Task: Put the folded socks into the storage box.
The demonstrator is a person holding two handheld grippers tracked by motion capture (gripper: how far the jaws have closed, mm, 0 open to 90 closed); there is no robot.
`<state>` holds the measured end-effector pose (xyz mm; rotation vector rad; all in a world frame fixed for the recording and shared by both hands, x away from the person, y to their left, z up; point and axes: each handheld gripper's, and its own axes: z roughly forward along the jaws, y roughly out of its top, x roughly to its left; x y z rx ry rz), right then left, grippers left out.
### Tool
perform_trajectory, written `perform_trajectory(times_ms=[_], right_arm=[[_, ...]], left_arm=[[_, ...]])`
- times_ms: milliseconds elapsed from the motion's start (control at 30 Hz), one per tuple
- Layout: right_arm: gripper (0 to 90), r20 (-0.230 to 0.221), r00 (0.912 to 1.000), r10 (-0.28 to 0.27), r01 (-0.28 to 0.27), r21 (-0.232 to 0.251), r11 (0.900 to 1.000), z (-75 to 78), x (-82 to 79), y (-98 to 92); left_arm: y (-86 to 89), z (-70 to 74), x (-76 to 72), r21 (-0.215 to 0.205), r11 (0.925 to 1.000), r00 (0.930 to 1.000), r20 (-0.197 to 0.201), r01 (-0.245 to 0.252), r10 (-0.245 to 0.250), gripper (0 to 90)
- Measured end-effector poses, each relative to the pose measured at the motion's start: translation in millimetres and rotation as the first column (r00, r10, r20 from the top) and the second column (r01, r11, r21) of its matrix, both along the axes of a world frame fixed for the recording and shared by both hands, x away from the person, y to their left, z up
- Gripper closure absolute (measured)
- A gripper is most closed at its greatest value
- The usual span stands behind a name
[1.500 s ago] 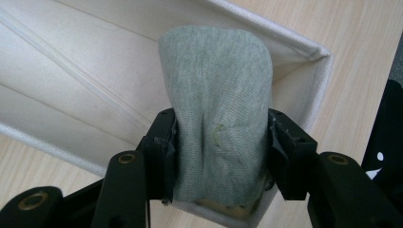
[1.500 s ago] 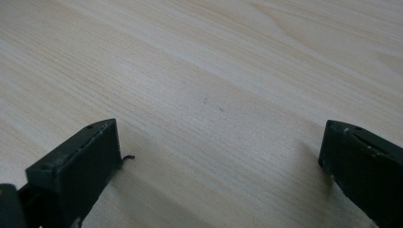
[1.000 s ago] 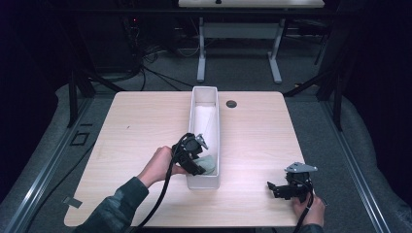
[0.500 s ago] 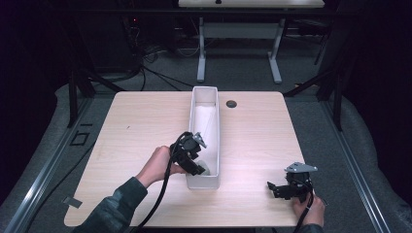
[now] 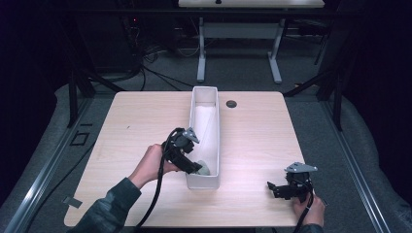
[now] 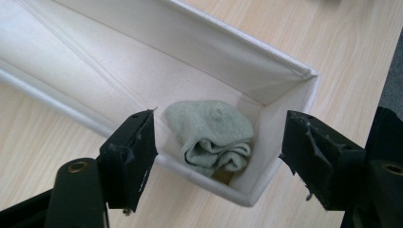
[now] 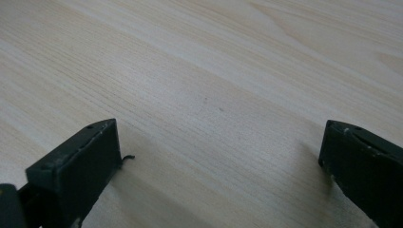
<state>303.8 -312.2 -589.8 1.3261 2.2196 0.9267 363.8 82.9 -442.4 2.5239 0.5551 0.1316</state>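
Below the fixed overhead camera, a person seated at a pale wood-grain table (image 5: 145,126) works with a black two-jaw gripper in each hand. At the near end of a long, narrow white fabric bin (image 5: 204,104), which runs lengthwise away from the person down the middle of the tabletop, the left gripper (image 5: 197,167) leans in over the bin's left wall, held by the person's left hand (image 5: 151,164), a dark green sleeve (image 5: 104,211) trailing toward the bottom edge. Its jaws have just been opening and now stand wide apart, with nothing pressed between them. Seen along those jaws from the left gripper view, a folded pale green sock (image 6: 211,135) lies on the floor of the bin (image 6: 237,57), tucked into its near corner, close to the end wall and clear of both black pads; the left gripper (image 6: 216,147) hangs above it, one jaw over the bin's long rim and the other beyond the end wall. From the high view the same sock (image 5: 204,169) shows as a small pale bundle just beside the gripper's tip. Well apart, near the table's front right corner, the right gripper (image 5: 272,187) rests low over bare wood in the person's right hand (image 5: 311,209). Its own view (image 7: 218,156) shows both jaws spread wide with only bare table (image 7: 214,71) between them. A small round dark grommet (image 5: 231,104) sits in the tabletop just right of the bin's far end.
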Motion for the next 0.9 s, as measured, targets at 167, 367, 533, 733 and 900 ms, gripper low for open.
perform_trajectory(times_ms=[167,367,533,733,900], right_arm=[[0.0,0.000,1.0000,-0.002,0.002,0.000,1.000,0.0,0.0,0.1],[0.0,0.000,1.0000,-0.002,0.002,0.000,1.000,0.1,0.0,0.1],[0.0,0.000,1.0000,-0.002,0.002,-0.001,1.000,0.1,0.0,0.2],[0.0,0.003,1.0000,0.002,-0.002,-0.005,1.000,0.1,0.5,-0.2],[0.0,0.003,1.0000,0.004,-0.004,-0.002,1.000,0.0,0.7,-0.2]], left_arm=[[15.0,10.3,-4.7,-0.043,0.9987,0.9992,0.027,-0.028,0.030,22.7],[33.3,16.7,-9.2,-0.082,0.9945,0.9962,0.052,-0.065,0.070,16.6],[48.5,19.6,-15.1,-0.131,0.9868,0.9924,0.065,-0.096,0.105,15.2],[68.8,20.6,-24.0,-0.137,0.9822,0.9861,0.087,-0.129,0.141,11.5],[89.5,24.0,-29.7,-0.151,0.9743,0.9772,0.105,-0.167,0.184,8.3]])
